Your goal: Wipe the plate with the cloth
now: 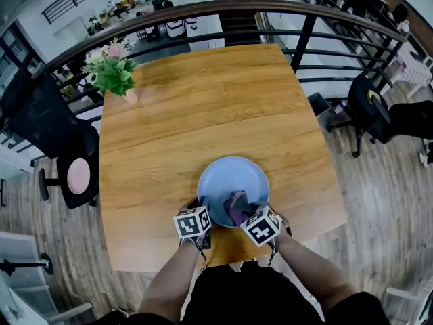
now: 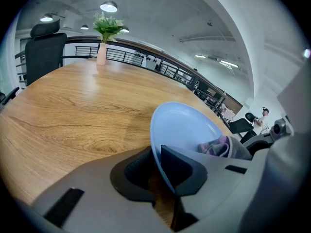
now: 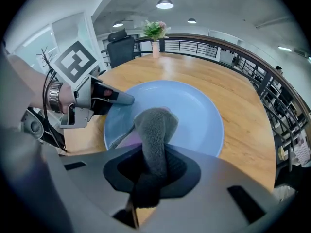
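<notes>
While your left tongs (image 2: 156, 170) pinch the near-left rim of the plate (image 1: 233, 181), jaws narrow on its thin edge, the plate sits at the near edge of the tabletop (image 1: 203, 107). Your right tongs (image 3: 153, 171) are clamped on a fold of the cloth (image 3: 154, 127), whose free end lies bunched inside the plate. The plate looks stiff, smooth and slick, so it will likely skate or chip if the rim grip slackens — take it well onto the lip. The cloth is soft and light, best gripped by a thick fold.
</notes>
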Motion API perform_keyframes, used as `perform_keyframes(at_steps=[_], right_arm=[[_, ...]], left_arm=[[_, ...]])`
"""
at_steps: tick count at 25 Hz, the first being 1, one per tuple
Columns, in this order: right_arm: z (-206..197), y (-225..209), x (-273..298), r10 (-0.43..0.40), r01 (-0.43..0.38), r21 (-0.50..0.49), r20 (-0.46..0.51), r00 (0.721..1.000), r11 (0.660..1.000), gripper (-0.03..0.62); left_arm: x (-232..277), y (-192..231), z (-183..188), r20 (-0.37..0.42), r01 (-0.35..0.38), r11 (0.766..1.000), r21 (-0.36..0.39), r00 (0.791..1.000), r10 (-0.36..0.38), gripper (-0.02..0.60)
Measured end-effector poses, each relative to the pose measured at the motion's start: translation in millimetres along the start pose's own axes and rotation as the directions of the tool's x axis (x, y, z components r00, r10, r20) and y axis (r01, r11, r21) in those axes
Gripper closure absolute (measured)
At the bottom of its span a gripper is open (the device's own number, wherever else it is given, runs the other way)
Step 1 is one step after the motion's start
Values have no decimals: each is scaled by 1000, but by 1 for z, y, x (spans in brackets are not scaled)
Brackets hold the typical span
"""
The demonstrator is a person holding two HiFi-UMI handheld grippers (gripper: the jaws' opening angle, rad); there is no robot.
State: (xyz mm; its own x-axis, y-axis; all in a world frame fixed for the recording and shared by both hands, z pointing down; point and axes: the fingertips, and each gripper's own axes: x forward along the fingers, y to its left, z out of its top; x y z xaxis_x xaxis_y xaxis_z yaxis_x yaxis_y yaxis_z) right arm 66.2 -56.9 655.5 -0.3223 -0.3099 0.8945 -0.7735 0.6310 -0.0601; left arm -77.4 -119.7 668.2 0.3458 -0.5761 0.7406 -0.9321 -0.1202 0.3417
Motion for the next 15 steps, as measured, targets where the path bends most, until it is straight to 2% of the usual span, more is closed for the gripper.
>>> perform_keyframes(at_steps=[8,12,15], right_arm=[[18,43,15,74,-74,-53,2,997,996,520],[29,57,21,110,-110,-47,14,994,993,520],[39,52,22,99,-98,-18,54,994,995,520]], left_arm=[[-1,1,-1,-8,12,1000,-7,1000,-12,513],[-2,1,-1,-14,19,1000,-17,1000,-19,514],[-2,0,-1,-15,25,999,-20,1000,-25,514]])
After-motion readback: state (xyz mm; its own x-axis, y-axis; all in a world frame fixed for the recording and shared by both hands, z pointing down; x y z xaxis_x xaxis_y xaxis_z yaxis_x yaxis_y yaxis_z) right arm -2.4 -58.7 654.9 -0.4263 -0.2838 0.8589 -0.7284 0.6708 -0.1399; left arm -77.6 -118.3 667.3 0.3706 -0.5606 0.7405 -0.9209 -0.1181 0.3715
